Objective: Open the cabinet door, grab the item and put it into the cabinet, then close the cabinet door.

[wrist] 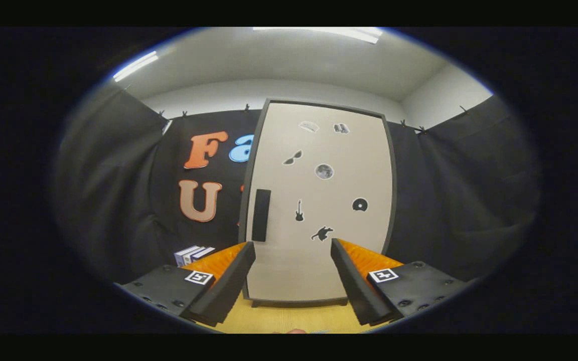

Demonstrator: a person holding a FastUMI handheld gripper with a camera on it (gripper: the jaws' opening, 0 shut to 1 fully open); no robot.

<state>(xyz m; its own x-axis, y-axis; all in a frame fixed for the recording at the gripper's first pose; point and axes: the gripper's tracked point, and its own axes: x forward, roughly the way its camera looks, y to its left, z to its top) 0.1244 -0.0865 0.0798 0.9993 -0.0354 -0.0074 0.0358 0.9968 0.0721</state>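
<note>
Black cloth hangs as the booth's wall on all sides, clipped along its top edge, with a pale ceiling and strip lights (136, 65) above it. On the wooden counter (289, 318) stands the cabinet (319, 200), upright and facing the camera, its pale door (329, 260) shut flush inside a dark frame. A dark, upright handle (261, 215) sits near the door's left edge, about halfway up. Small dark stickers (323, 171) are scattered over the door's upper and middle part, among them a round one, a guitar shape and a pair of glasses.

The gripper (293, 244) points straight at the door's lower half, its two fingers spread wide apart with nothing between them. The left fingertip lies just below the handle and apart from it; whether it touches the door I cannot tell. Each finger carries a square marker tag (198, 277) on its upper face.

To the left of the cabinet, beyond the left finger, a few books (192, 253) stand against the cloth. Something small and pinkish (296, 331) shows on the counter at the near edge, too little of it to name.
</note>
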